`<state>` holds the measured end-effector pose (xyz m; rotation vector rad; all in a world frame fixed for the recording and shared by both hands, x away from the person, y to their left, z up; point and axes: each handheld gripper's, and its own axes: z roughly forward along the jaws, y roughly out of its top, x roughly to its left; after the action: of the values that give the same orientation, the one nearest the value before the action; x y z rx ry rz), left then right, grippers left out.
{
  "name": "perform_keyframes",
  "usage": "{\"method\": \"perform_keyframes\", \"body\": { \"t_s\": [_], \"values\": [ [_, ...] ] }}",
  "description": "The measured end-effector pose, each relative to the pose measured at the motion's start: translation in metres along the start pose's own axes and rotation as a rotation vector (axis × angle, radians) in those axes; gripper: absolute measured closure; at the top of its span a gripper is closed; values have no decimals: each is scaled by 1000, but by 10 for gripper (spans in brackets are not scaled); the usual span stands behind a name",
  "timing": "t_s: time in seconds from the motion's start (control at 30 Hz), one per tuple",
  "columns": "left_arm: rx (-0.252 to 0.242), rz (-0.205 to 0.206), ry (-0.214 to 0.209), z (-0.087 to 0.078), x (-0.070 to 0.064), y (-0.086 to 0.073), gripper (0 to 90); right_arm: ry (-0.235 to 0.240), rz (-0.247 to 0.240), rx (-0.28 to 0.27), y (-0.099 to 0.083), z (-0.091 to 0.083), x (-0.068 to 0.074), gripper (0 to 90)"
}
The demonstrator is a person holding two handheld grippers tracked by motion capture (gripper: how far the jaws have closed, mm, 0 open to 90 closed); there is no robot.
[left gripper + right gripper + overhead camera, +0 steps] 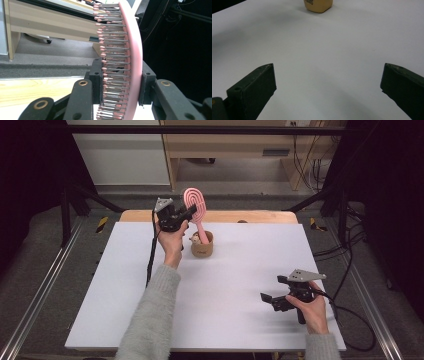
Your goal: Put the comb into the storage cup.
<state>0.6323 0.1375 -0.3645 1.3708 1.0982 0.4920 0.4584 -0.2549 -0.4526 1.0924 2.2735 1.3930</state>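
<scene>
Both forearms wear a light grey knitted sleeve [152, 317], its cuff ending at the wrist. Each hand carries a black gripper. The left gripper [189, 211] has a grey three-cornered plate [162, 203] on top and a black cable [150, 257] trailing from it. In its own view, black linked arms with brass-coloured rivets [40, 104] lead to two flat black pads [97, 80], each with small round holes. The right gripper [269, 298] bears the same grey plate [302, 275], and a black cable [352, 320] loops from its rear. Its jaw pads [253, 86] are dark, blocky and scuffed pale at the tips.
</scene>
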Motion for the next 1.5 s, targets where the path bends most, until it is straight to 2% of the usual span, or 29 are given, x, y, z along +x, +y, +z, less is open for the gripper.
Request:
{"method": "perform_keyframes", "body": {
  "t_s": [0.87,1.5],
  "values": [
    [14,-22,-1,0,10,-20,640,-1,-1,2,0,1,0,5],
    [12,-47,6,-4,20,-25,637,-3,-2,-2,0,1,0,5]
  ]
}}
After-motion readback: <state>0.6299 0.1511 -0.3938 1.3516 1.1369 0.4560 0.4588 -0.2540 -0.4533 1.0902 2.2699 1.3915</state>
